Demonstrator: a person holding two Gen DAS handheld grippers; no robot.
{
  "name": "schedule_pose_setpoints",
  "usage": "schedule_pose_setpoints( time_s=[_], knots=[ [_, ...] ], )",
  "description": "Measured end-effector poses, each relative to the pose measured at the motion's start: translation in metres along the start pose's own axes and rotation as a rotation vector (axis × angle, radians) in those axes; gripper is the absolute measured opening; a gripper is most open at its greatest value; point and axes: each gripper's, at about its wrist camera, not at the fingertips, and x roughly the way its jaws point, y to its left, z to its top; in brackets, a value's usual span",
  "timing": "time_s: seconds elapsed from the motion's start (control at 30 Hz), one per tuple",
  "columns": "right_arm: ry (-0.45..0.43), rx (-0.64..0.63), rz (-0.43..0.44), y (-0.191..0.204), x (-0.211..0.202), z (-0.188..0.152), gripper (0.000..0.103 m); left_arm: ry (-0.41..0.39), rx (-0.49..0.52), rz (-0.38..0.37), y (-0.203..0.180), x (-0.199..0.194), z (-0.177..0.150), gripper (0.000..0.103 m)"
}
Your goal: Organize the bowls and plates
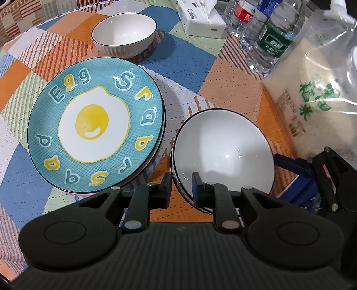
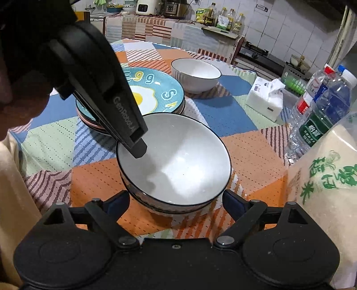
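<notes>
White ceramic bowls with thin black rims (image 1: 223, 154) (image 2: 176, 165) sit stacked near the front of the surface (image 1: 189, 64) (image 2: 256, 156), which wears a patchwork cloth of orange, blue, green and striped panels; the top bowl is glossy and holds nothing. The left gripper (image 1: 181, 189) (image 2: 139, 150) is pinched on the near rim of that top bowl, one finger inside and one outside. The right gripper (image 2: 176, 199) is spread wide, its blue-padded fingers (image 2: 232, 200) flanking the stack without clearly touching it. Just to the left lies a stack of plates, topped by a teal plate printed with a fried egg and letters (image 1: 96, 125) (image 2: 154, 93). Farther back a ribbed white bowl (image 1: 123, 34) (image 2: 196, 74), likewise empty, rests on a dark round coaster (image 1: 145, 55). A tissue pack (image 1: 200, 17) (image 2: 265, 98), water bottles (image 1: 272, 42) (image 2: 321, 116) and a clear bag of rice (image 1: 312, 100) (image 2: 323, 174) crowd the right side.
</notes>
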Motion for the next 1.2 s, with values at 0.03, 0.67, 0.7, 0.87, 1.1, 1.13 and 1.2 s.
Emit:
schedule_pose_setpoints(
  time_s=[0.03,0.67,0.7,0.87,1.1,1.13,1.2],
  knots=[
    [-0.008,-0.005,0.004,0.000,-0.003,-0.001,0.092,-0.008,-0.002,-0.011,0.002,-0.003,0.000,0.019],
    [-0.207,0.200,0.222,-0.072,-0.045,0.067,0.091,-0.245,-0.016,0.004,0.056,-0.089,0.050,0.023],
    [-0.206,0.208,0.230,-0.076,-0.044,0.073,0.091,-0.255,-0.016,0.013,0.060,-0.091,0.055,0.023],
    [-0.218,0.302,0.293,-0.102,-0.030,0.108,0.089,-0.291,-0.029,0.042,0.074,-0.085,0.079,0.023],
    [-0.162,0.543,0.453,-0.142,0.013,0.147,0.085,-0.280,-0.048,0.036,0.086,-0.062,0.100,0.023],
    [-0.143,0.572,0.467,-0.145,0.022,0.151,0.084,-0.282,-0.053,0.029,0.087,-0.057,0.103,0.023],
    [-0.086,0.631,0.488,-0.151,0.047,0.158,0.083,-0.294,-0.070,0.015,0.090,-0.048,0.109,0.023]
  ],
)
